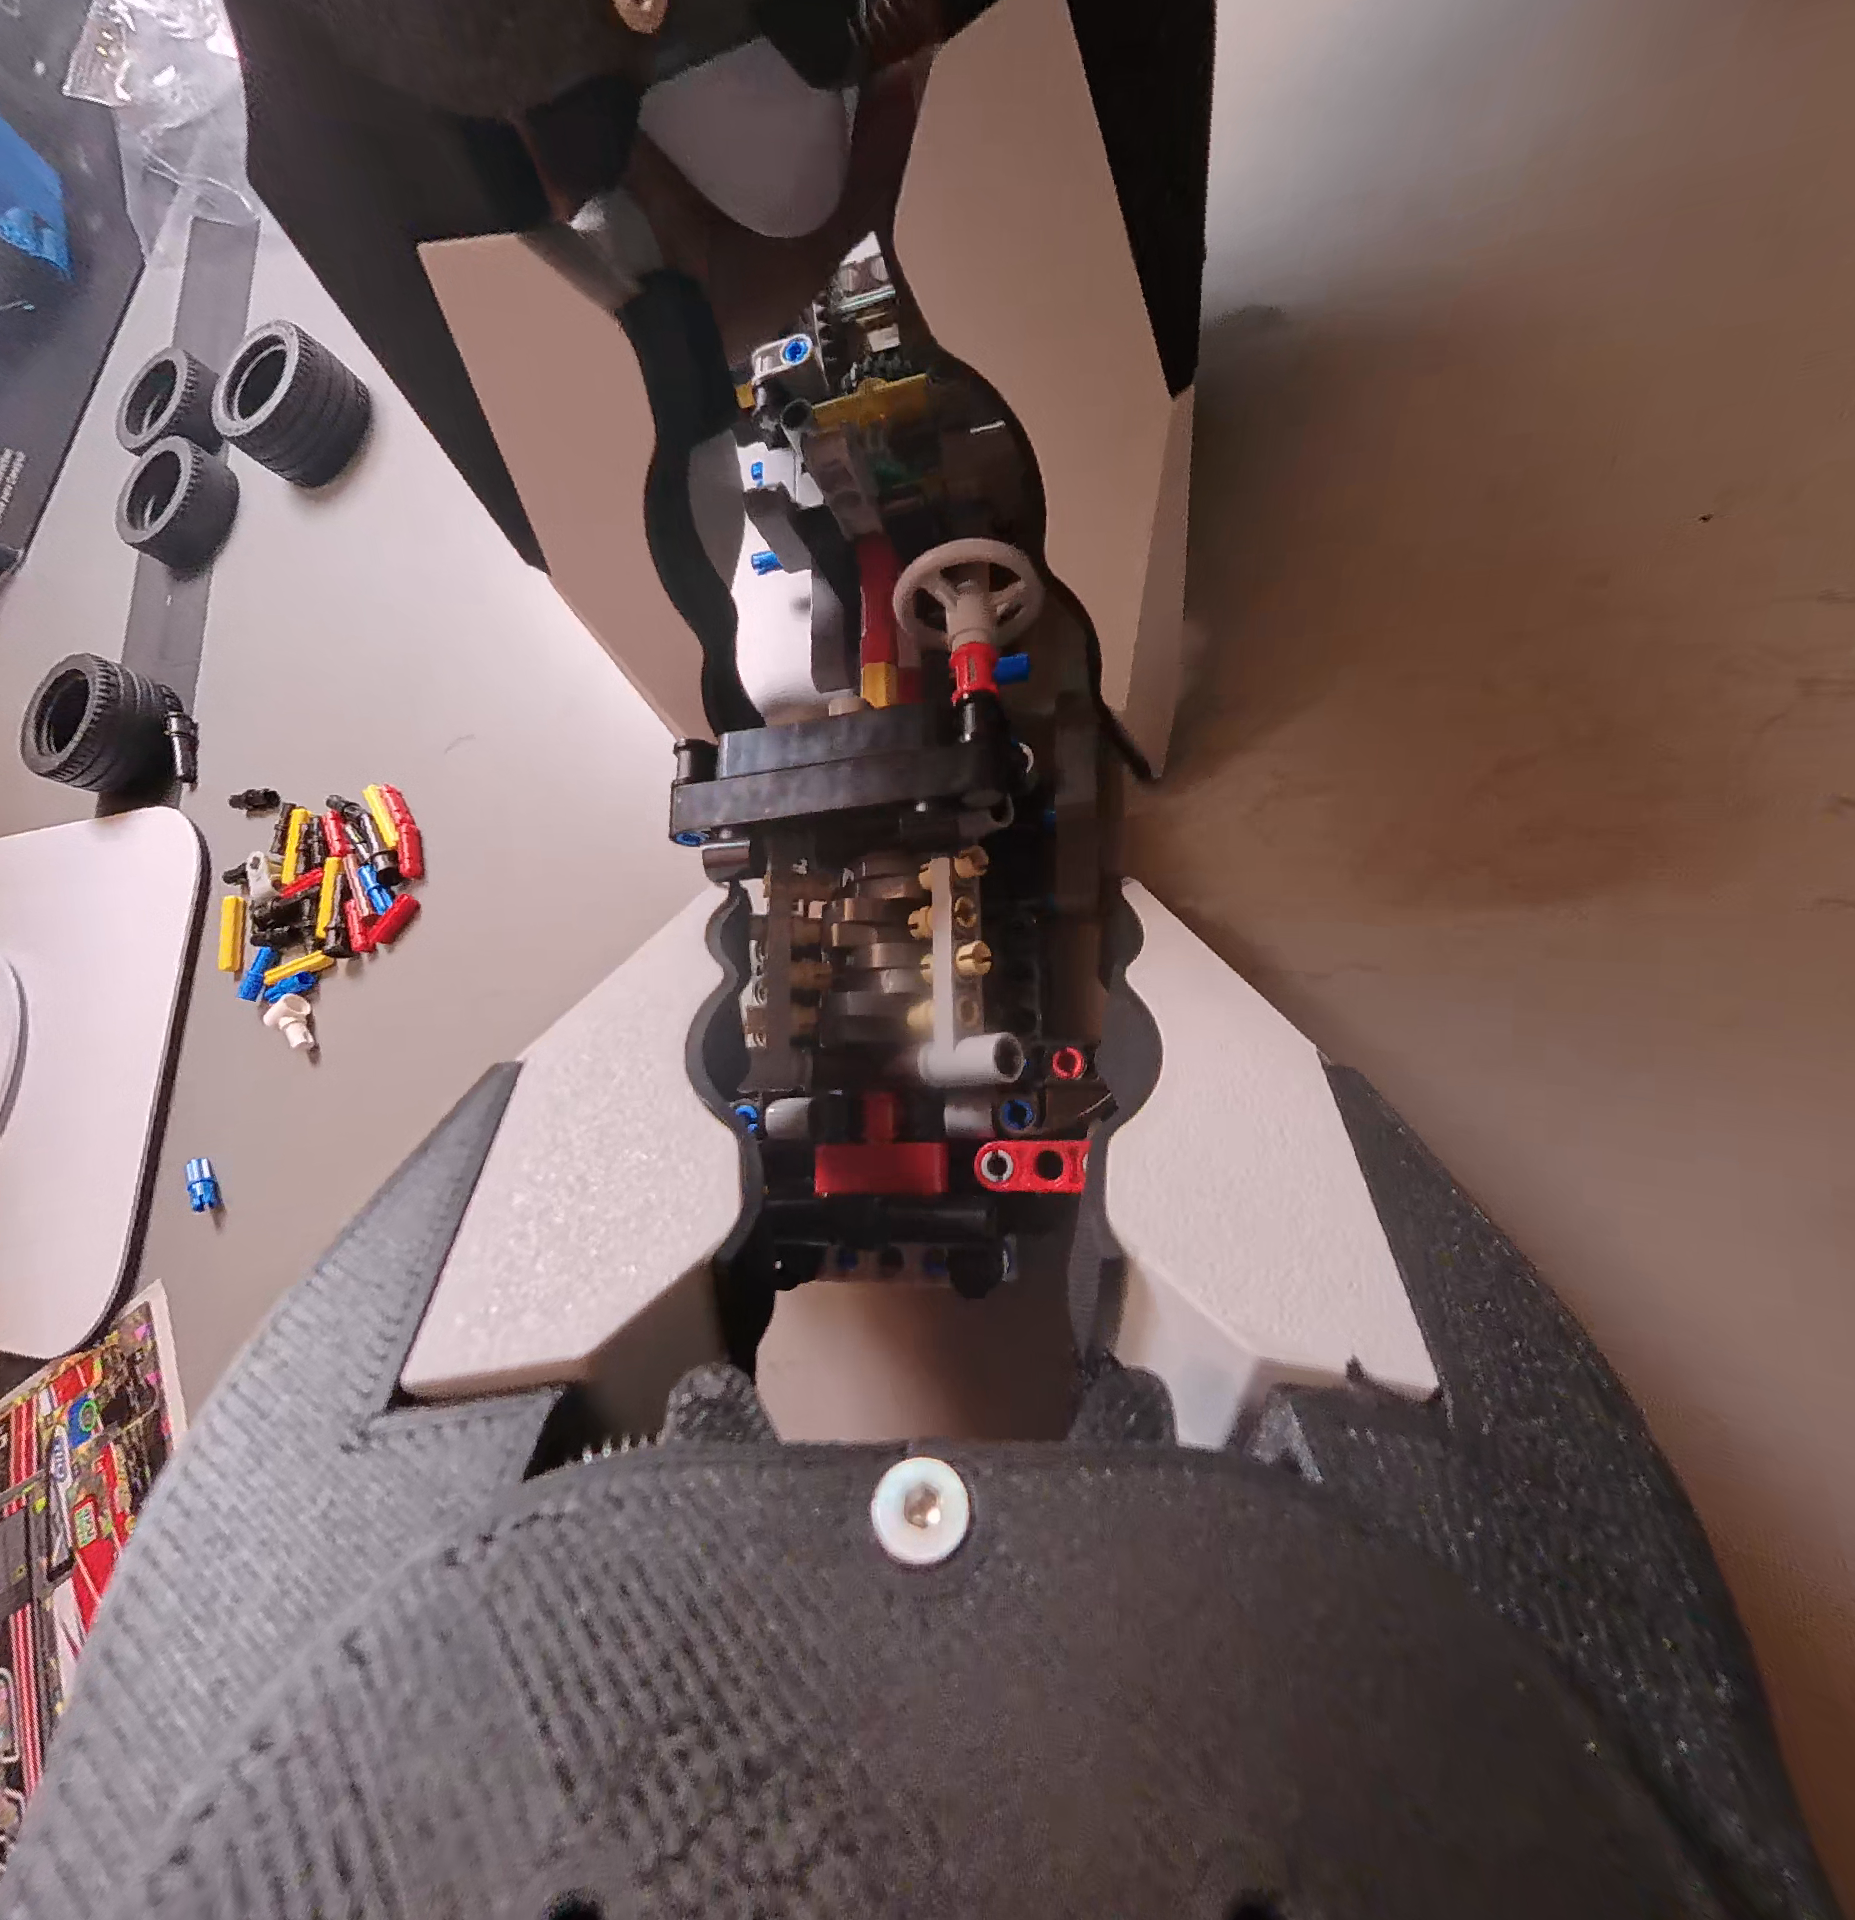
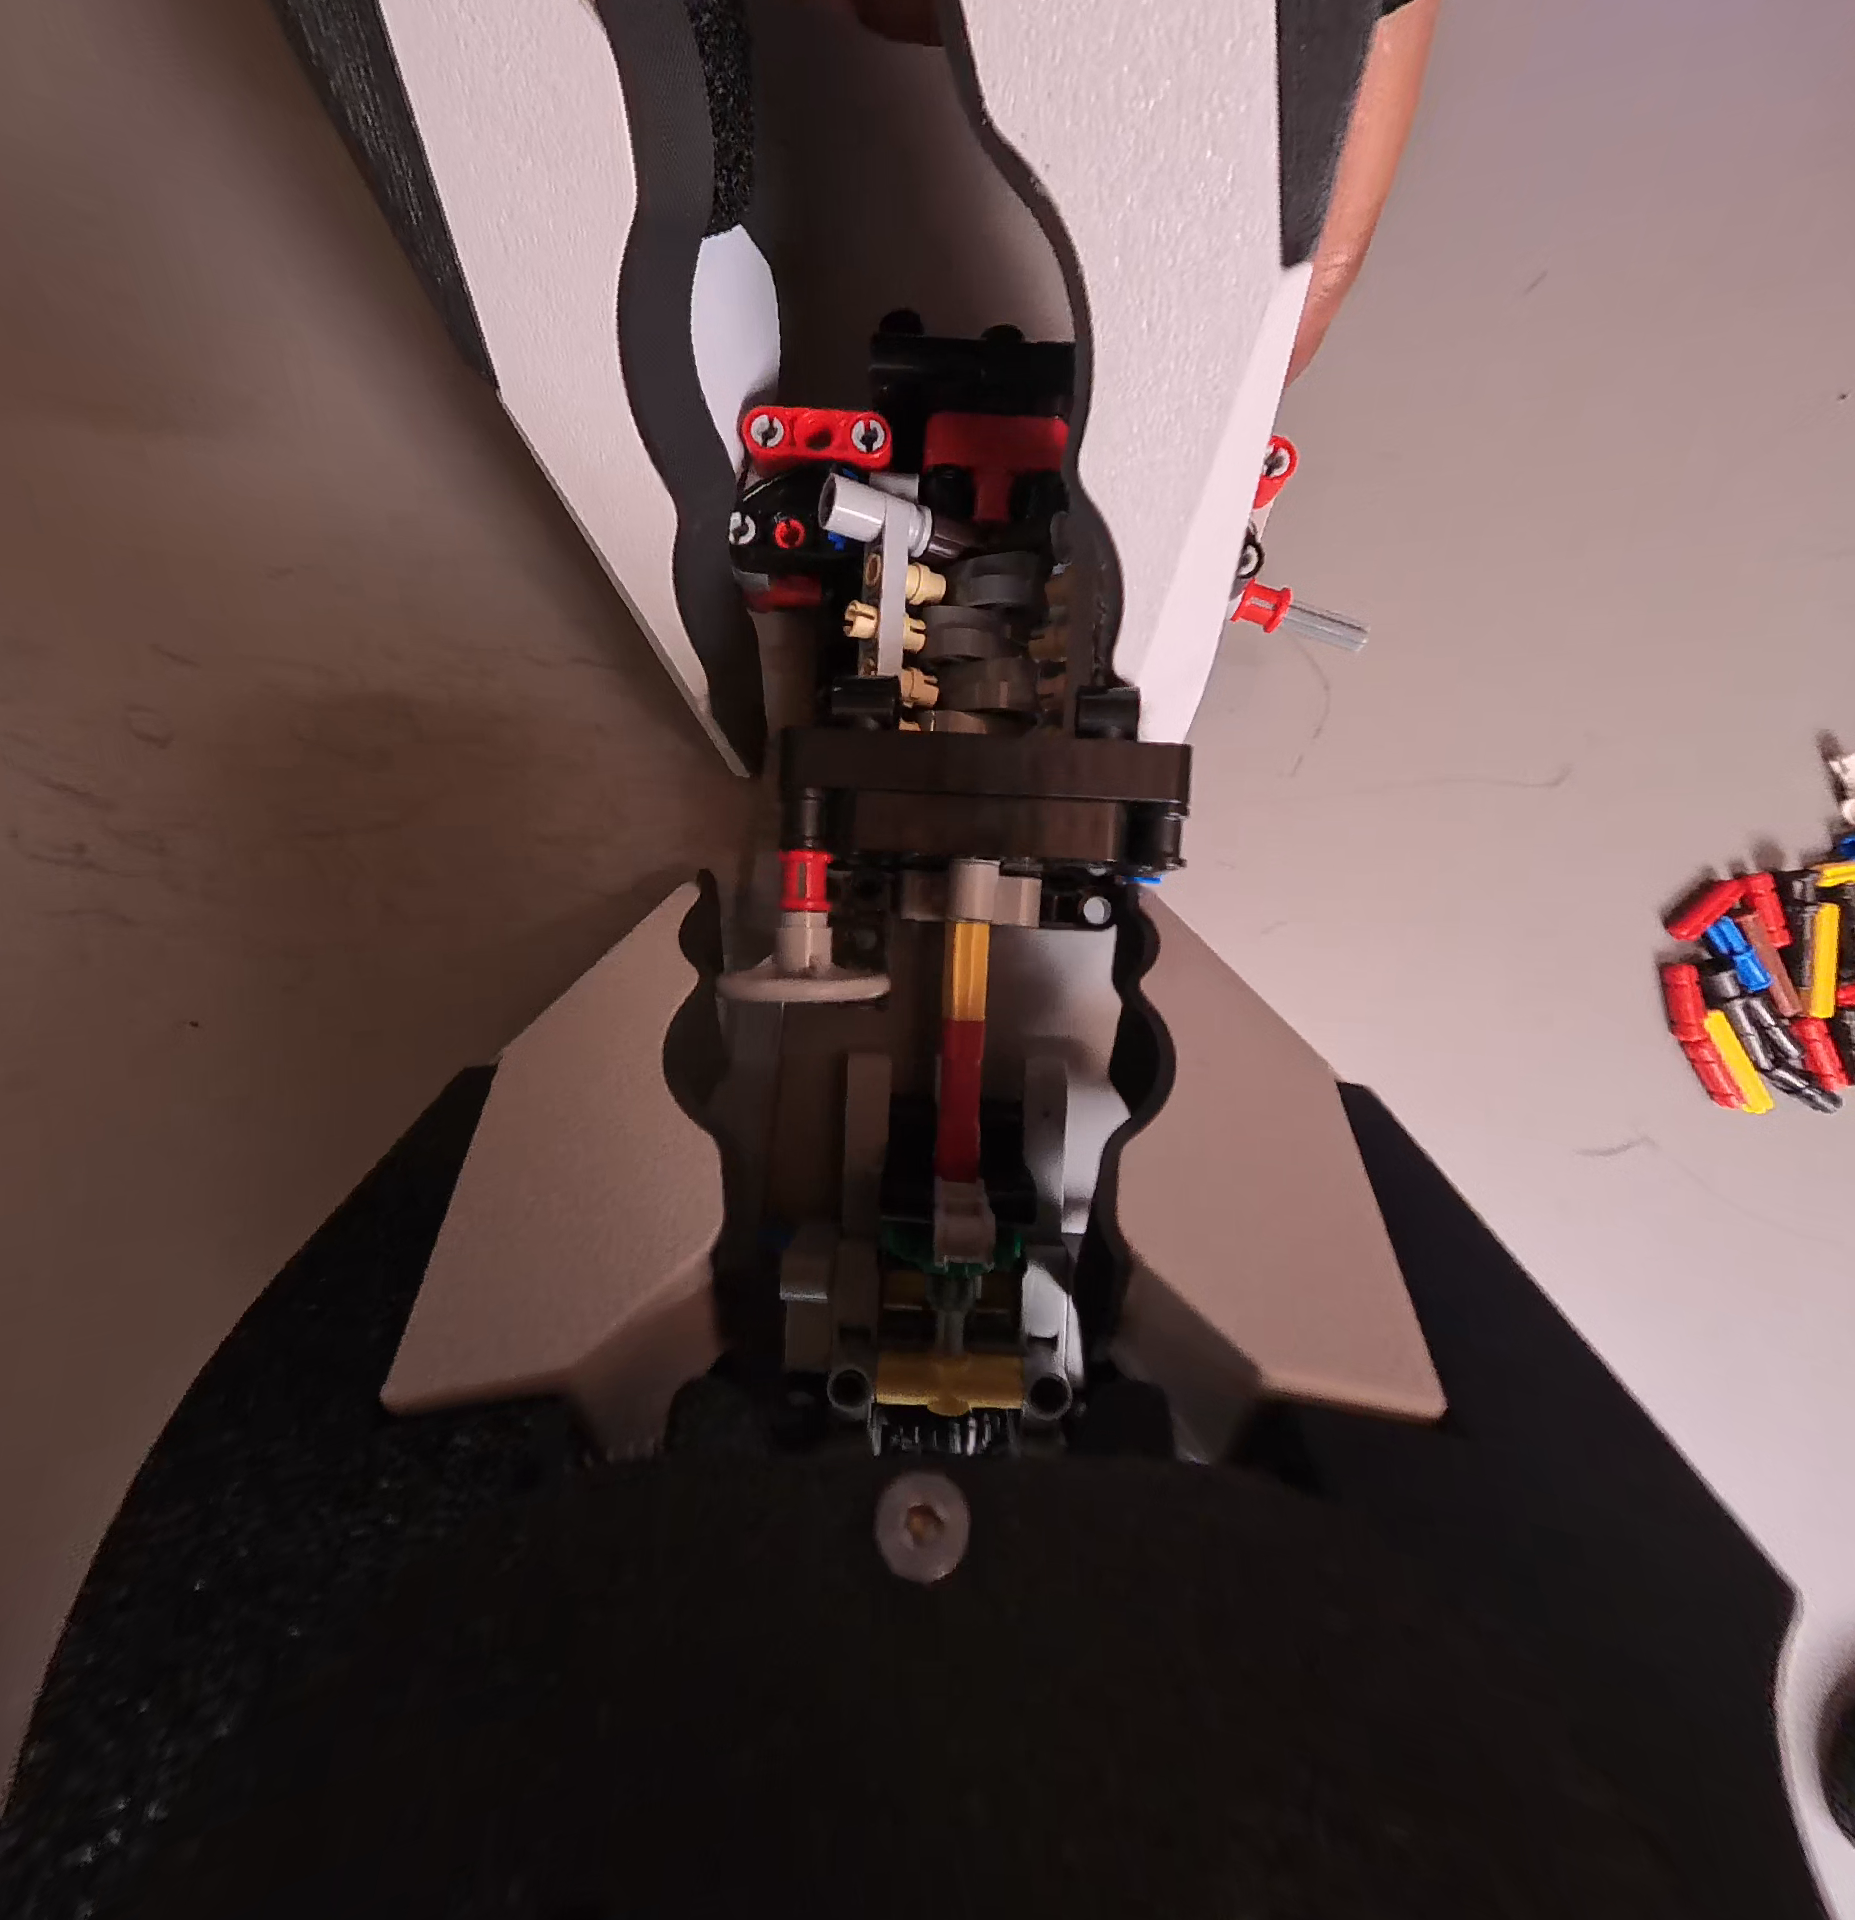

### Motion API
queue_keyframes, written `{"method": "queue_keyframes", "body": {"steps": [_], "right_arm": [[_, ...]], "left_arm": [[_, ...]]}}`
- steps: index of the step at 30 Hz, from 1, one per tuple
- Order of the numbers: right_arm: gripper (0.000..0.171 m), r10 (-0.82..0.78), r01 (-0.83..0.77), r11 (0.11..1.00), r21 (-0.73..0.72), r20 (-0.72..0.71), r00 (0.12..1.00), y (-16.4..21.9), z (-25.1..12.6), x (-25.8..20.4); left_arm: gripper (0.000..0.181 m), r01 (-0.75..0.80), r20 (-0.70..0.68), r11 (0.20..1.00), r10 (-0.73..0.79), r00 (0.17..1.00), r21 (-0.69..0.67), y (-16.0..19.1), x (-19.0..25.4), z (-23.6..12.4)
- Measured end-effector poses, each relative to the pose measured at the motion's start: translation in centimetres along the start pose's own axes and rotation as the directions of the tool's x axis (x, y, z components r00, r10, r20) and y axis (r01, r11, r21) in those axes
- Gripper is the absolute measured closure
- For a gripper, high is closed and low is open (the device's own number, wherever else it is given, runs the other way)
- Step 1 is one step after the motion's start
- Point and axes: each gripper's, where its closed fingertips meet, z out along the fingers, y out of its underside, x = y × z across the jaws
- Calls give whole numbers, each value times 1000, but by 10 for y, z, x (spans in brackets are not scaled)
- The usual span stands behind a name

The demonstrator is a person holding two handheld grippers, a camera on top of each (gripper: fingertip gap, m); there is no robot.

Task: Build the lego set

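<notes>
A partly built Lego car chassis (image 1: pixel 850 769), black frame with red, yellow and grey parts and a white steering wheel (image 1: pixel 964 597), is held above the table between both grippers. My left gripper (image 1: pixel 912 894) is shut on its near end, the end with the red pieces. My right gripper (image 1: pixel 912 738) faces it from the top of the view and grips the far end. In the right wrist view the chassis (image 2: pixel 985 790) lies along the middle, my right gripper (image 2: pixel 923 914) shut on the yellow-tipped end and the left gripper (image 2: pixel 949 738) opposite.
Several black tyres (image 1: pixel 289 405) and a pile of coloured pins (image 1: pixel 320 894) lie on the table at the left, with a loose blue pin (image 1: pixel 204 1184), a white pad (image 1: pixel 81 1039), a printed sheet (image 1: pixel 61 1507) and a dark box (image 1: pixel 9 260). The pin pile (image 2: pixel 1775 997) shows at the right. Both grippers' tips are close together, under 4 cm apart. Both grippers' tips are roughly 20 centimeters from the loose blue pin (image 1: pixel 204 1184).
</notes>
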Motion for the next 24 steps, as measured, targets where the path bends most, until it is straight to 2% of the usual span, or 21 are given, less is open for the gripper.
{"method": "queue_keyframes", "body": {"steps": [3,5,10,13,17,19,24], "right_arm": [[83,-16,16,1000,-7,-30,999,2,-3,2],[77,-5,6,1000,22,-49,999,1,-15,3],[83,128,-86,967,238,-168,977,0,-88,11],[90,221,-139,944,298,-263,939,33,-121,6],[101,331,-233,926,295,-347,877,85,-117,-8],[111,366,-246,906,344,-348,863,91,-114,-17],[113,349,-230,920,318,-395,850,103,-107,-20]], "left_arm": [[113,-4,17,1000,4,1000,0,0,-2,0],[105,1,20,1000,-1,1000,1,-1,-2,-1],[92,102,-15,993,-101,995,63,-13,-6,-12],[81,153,-13,988,-152,988,36,-15,-12,-15],[81,122,-28,993,-122,992,-7,-40,-11,-8],[82,92,-44,994,-95,995,-56,-53,-9,2],[79,43,-125,962,-79,989,-270,-55,-8,41]]}}
